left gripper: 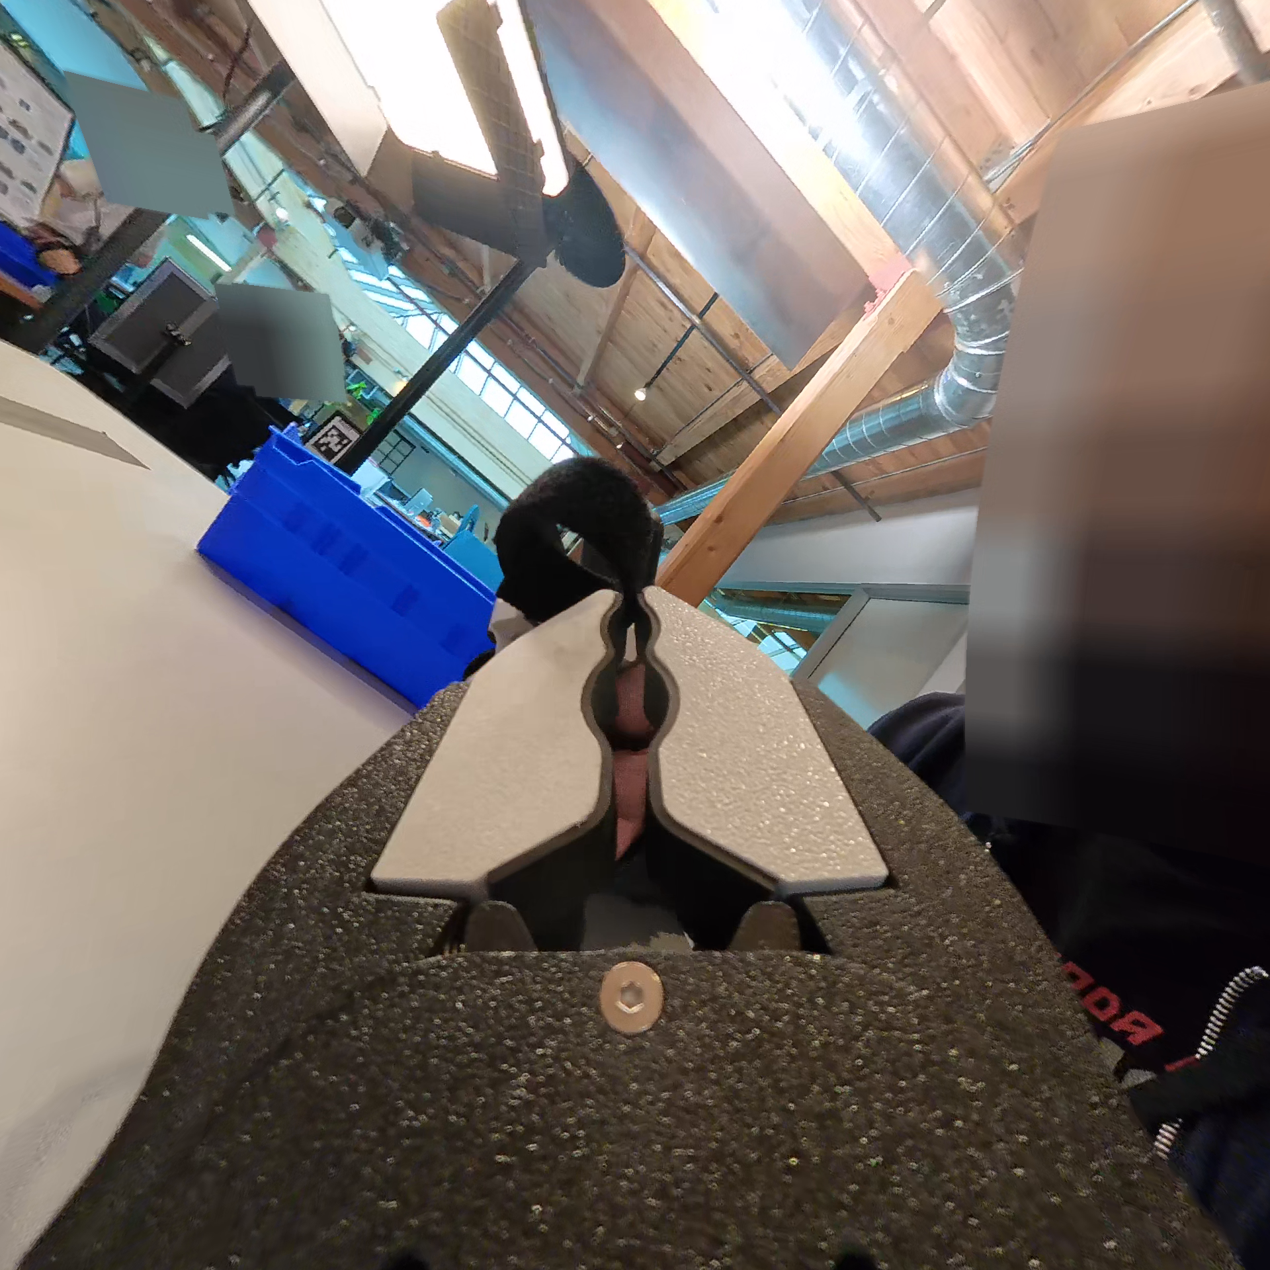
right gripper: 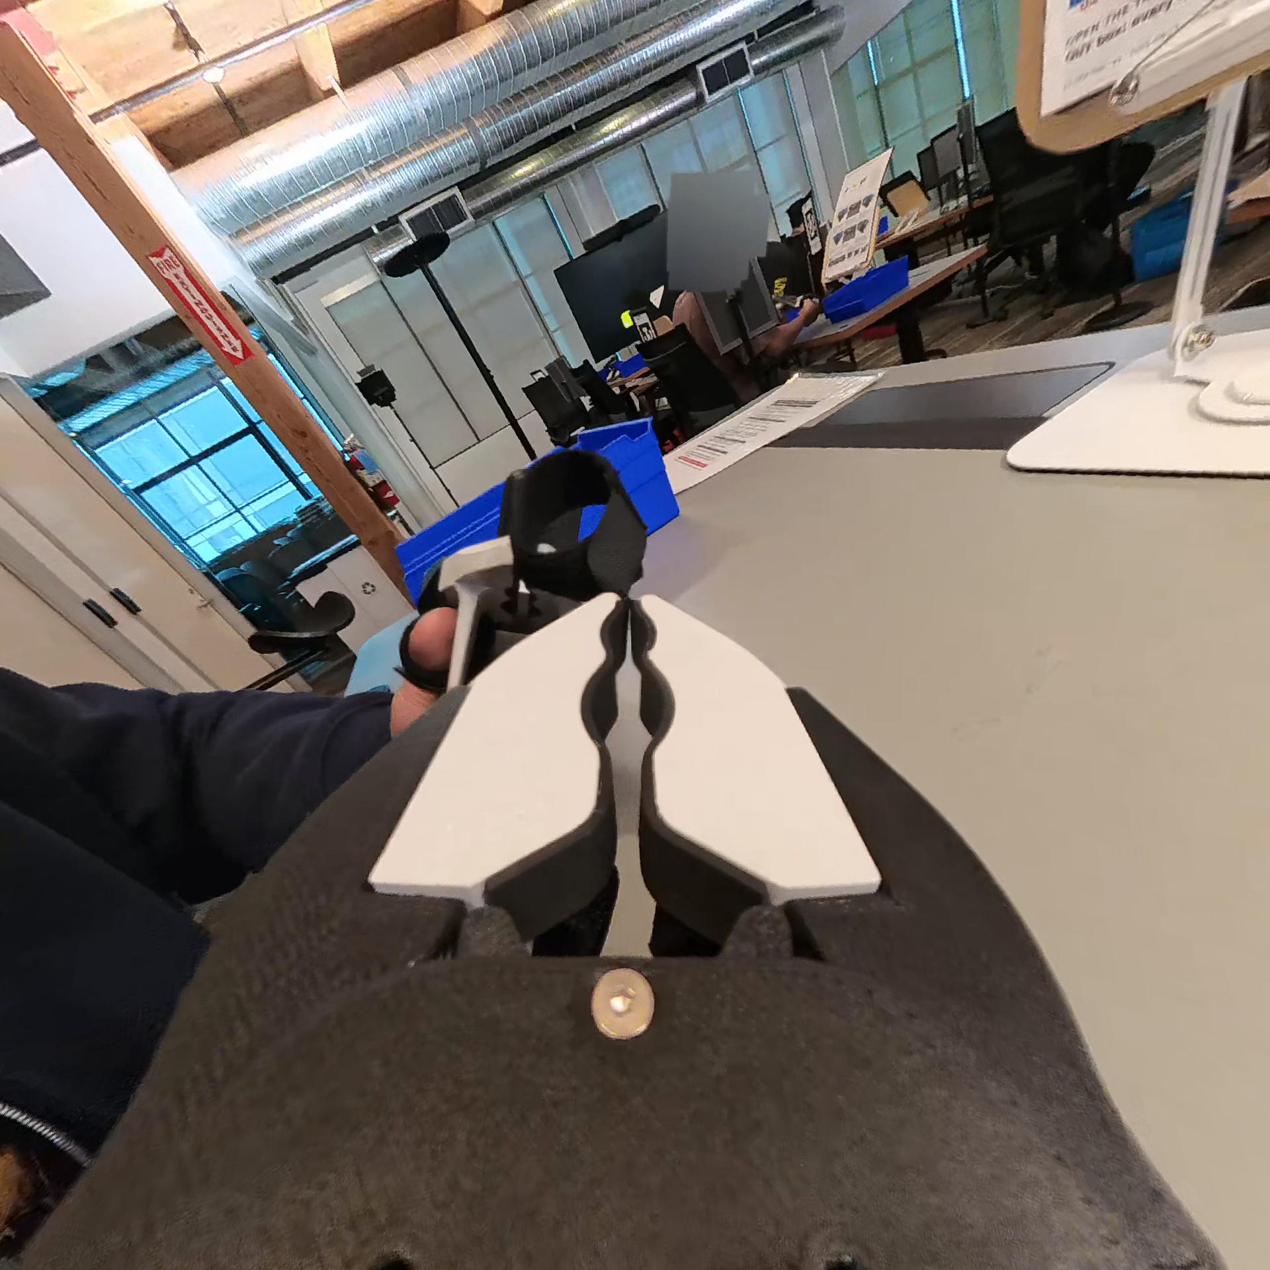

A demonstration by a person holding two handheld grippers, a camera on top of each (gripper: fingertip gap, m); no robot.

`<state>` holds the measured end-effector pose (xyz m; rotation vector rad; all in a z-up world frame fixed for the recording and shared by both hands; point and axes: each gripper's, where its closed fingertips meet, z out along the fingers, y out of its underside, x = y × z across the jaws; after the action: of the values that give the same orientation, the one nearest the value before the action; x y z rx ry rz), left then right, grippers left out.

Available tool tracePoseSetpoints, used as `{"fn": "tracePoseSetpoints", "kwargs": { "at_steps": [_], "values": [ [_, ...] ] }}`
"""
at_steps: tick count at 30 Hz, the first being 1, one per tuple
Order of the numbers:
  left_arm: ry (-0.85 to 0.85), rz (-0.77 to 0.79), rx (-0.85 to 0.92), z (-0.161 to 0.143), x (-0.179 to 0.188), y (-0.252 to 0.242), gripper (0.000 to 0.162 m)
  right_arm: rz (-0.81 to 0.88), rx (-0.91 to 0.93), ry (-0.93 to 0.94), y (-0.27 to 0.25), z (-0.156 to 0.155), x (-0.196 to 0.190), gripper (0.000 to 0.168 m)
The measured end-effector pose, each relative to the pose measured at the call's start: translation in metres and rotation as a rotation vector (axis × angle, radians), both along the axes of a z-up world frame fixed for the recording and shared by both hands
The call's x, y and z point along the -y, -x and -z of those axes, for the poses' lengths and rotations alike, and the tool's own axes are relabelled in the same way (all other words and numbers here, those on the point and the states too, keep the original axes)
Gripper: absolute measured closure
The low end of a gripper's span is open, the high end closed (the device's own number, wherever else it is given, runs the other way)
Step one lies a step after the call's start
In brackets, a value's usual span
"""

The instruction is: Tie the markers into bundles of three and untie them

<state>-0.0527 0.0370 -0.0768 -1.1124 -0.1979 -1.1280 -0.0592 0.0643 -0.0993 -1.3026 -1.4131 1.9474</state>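
Between both tools (left gripper: 631, 599), strap (left gripper: 577, 529) looping upward

Left gripper (left gripper: 631, 596): tilted upward, fingers pressed together at the tips, pinching a black strap (left gripper: 577, 529).
Right gripper (right gripper: 627, 599): angled across the table, fingertips closed on the same strap's other end.
Left hand (right gripper: 422, 660): wrapped around its gripper's handle, dark sleeve (right gripper: 206, 770) behind it.

Bright daylit room, sharp focus, wide-angle bending.
Ceiling light panel (left gripper: 440, 82) blows out white; below it the worktop (left gripper: 103, 653) curves strongly toward the edge.
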Motion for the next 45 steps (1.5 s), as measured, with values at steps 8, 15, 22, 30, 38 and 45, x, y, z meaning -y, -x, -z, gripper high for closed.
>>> {"fn": "tracePoseSetpoints", "kwargs": {
  "at_steps": [8, 15, 22, 30, 38, 45],
  "values": [
    [0.058, 0.053, -0.026, 0.006, -0.003, -0.004, 0.160, 0.043, 0.009, 0.010, 0.003, 0.002, -0.022, 0.168],
    [-0.006, 0.173, -0.069, -0.004, 0.009, -0.021, 0.160, 0.194, 0.044, 0.026, 0.010, 0.009, -0.056, 0.168],
    [0.031, 0.145, -0.096, 0.003, 0.004, -0.023, 0.160, 0.061, 0.007, 0.116, -0.002, -0.007, -0.072, 0.168],
    [0.035, 0.050, -0.148, 0.004, 0.003, -0.011, 0.160, -0.325, 0.115, 0.062, -0.019, 0.006, 0.022, 0.128],
    [0.046, 0.149, -0.142, 0.006, 0.004, -0.026, 0.160, -0.227, 0.077, -0.079, -0.013, 0.019, 0.004, 0.167],
    [0.076, 0.218, -0.111, 0.008, 0.005, -0.030, 0.160, -0.086, 0.006, -0.264, -0.008, 0.013, -0.012, 0.167]
  ]
}}
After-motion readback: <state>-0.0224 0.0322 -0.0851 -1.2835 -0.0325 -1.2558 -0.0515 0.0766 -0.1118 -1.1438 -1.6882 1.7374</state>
